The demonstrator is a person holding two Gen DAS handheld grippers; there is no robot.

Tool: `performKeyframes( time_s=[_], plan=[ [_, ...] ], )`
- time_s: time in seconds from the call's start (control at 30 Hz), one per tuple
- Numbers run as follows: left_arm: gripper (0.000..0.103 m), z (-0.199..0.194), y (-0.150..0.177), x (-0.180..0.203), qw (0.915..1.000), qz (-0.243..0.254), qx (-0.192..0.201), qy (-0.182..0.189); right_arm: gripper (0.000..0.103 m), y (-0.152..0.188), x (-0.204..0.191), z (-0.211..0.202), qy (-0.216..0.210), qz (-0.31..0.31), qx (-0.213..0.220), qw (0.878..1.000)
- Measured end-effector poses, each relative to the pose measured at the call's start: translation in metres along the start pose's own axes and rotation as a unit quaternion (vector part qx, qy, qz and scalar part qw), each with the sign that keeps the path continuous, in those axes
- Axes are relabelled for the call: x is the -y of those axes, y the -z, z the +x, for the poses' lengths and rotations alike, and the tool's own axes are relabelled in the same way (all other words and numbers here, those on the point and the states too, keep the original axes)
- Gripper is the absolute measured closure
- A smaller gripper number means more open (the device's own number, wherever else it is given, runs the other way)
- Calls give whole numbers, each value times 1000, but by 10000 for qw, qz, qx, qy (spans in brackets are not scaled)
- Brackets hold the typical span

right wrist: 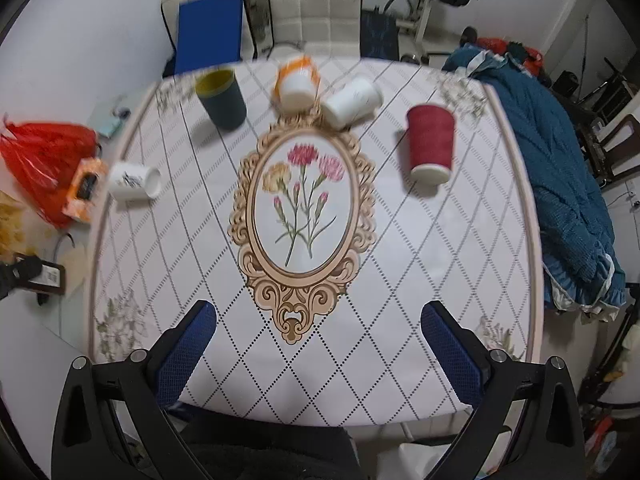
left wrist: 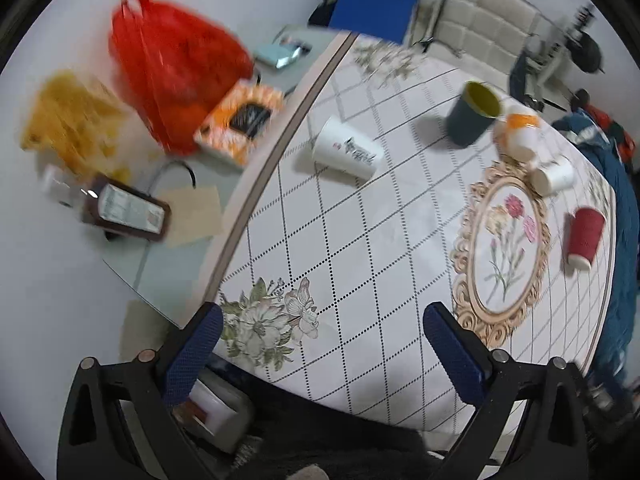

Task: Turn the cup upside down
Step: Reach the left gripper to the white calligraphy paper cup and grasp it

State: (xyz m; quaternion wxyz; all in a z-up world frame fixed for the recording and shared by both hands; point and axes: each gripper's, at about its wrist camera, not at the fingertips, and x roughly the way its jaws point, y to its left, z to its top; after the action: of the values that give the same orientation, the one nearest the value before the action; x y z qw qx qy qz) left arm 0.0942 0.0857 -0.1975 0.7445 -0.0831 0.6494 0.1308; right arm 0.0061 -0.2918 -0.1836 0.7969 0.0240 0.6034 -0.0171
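Note:
Several cups sit on the patterned table (right wrist: 360, 280). A dark blue cup with a yellow inside (right wrist: 222, 98) (left wrist: 472, 114) stands upright at the back left. An orange-and-white cup (right wrist: 297, 85) (left wrist: 518, 132) and a white cup (right wrist: 352, 101) (left wrist: 554, 178) stand upside down at the back. A red cup (right wrist: 431, 142) (left wrist: 585, 237) stands upside down at the right. A white printed cup (right wrist: 134, 181) (left wrist: 346, 153) lies on its side at the left. My left gripper (left wrist: 322, 344) and right gripper (right wrist: 318, 340) are open and empty, above the table's near edge.
A red plastic bag (left wrist: 176, 76), an orange box (left wrist: 240, 122), a yellow bag (left wrist: 72, 120) and a dark bottle (left wrist: 128, 212) lie on the side table at the left. A blue blanket (right wrist: 560, 184) hangs at the right. Chairs (right wrist: 316, 8) stand behind the table.

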Motion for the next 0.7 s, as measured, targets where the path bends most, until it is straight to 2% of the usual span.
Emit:
performKeyframes(
  time_s=[0.17,0.37,0.5,0.57,0.7],
  plan=[
    [4,50,-44,-21,9948,-634,-625,488,0,-20,-20,48,147,-99,-388,9991],
    [7,100,-95,-43,9783,-1432,-1100,1012,0,-53,-50,91,335,-227,-710,9967],
    [7,131,-123,-53,9598,-1994,-1381,1410,0,-77,-69,112,438,-307,-789,9954],
    [7,149,-134,-53,9480,-2264,-1540,1622,0,-89,-78,123,501,-331,-798,9950],
    [7,176,-150,-43,9321,-2537,-1763,1891,0,-107,-87,142,615,-340,-880,9936]
  ],
)
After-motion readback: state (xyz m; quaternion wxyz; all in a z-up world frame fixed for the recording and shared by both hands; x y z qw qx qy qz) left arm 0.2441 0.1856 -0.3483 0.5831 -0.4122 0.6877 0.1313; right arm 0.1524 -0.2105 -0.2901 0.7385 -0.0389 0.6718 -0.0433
